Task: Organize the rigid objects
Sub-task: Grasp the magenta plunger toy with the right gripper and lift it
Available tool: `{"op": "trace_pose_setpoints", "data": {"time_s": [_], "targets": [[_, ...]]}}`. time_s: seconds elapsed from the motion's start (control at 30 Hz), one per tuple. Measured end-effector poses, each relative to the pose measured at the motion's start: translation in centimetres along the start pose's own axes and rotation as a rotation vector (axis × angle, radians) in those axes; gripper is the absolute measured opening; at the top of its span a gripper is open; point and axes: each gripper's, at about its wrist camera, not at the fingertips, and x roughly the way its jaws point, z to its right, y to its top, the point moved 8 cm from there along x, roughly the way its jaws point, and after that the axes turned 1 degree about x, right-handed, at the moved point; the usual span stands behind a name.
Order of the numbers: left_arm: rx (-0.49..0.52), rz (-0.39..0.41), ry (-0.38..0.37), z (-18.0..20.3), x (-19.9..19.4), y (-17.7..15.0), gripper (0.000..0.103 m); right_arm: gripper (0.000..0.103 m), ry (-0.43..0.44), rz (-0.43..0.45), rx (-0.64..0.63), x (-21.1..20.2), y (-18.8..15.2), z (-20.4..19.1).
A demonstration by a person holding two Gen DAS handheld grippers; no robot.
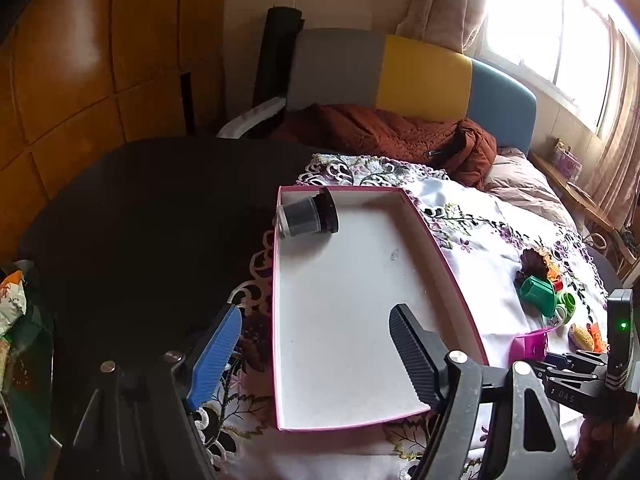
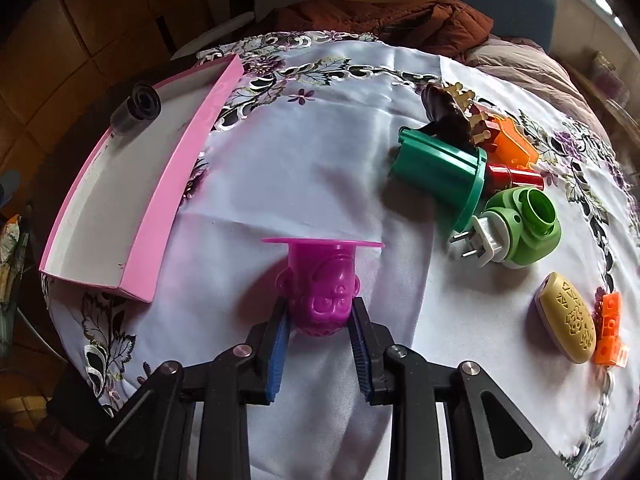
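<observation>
Between the pads of our right hand-held gripper [image 2: 320, 316] sits the magenta mould [image 2: 322, 280], clamped just over the cloth-covered surface [image 2: 320, 152]. We carry it level to the pink box [image 2: 160, 208]; our left hand-held gripper [image 1: 316, 344] hangs wide, empty, above it.

Left fingers [image 1: 224, 344] spread, right fingers [image 2: 360, 332] clamped

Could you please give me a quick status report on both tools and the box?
Left tool open, empty, over pink box. Right tool shut on magenta mould. Box holds one black jar. Path to box unobstructed.
</observation>
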Motion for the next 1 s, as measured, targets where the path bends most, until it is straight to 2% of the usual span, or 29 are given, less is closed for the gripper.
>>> {"op": "trace_pose_setpoints", "data": {"time_s": [0.2,0.37,0.4,0.43,0.53,0.63,0.7,0.83,0.9,0.97,1.0], "targets": [[-0.016,0.014,0.007,-1.0,-0.4,0.1,0.078,0.029,-0.021,0.026,0.026,-0.5,0.5,0.2],[-0.044,0.008,0.011,-2.0,-0.4,-0.1,0.078,0.029,0.0,0.094,0.083,-2.1,2.3,-0.1],[-0.048,0.006,0.012,-2.1,-0.4,-0.2,0.078,0.026,0.011,0.109,0.09,-2.4,2.8,-0.4],[-0.051,0.005,0.014,-2.3,-0.4,-0.2,0.078,0.014,0.026,0.119,0.091,-2.7,3.3,-0.9],[-0.061,0.004,0.017,-2.7,-0.4,-0.3,0.078,0.01,0.06,0.148,0.07,-3.4,5.1,-3.1],[-0.073,-0.002,0.021,-3.3,-0.2,-0.4,0.078,0.01,0.013,0.145,0.0,-2.9,6.2,-5.1],[-0.084,-0.009,0.018,-3.6,-0.1,-0.6,0.078,0.01,0.035,0.118,0.034,-2.0,6.2,-5.0],[-0.096,-0.007,0.009,-3.9,-0.2,-0.8,0.078,0.01,0.026,0.084,0.056,-1.4,5.3,-3.6],[-0.102,-0.013,0.004,-3.9,0.0,-0.9,0.078,0.014,0.032,0.073,0.063,-1.5,4.9,-2.9],[-0.101,-0.018,-0.007,-3.6,0.1,-1.0,0.078,0.024,0.039,0.057,0.065,-1.4,4.5,-2.3],[-0.098,-0.019,-0.007,-3.5,0.1,-1.1,0.078,0.034,0.038,0.055,0.066,-1.4,4.4,-2.0]]}}
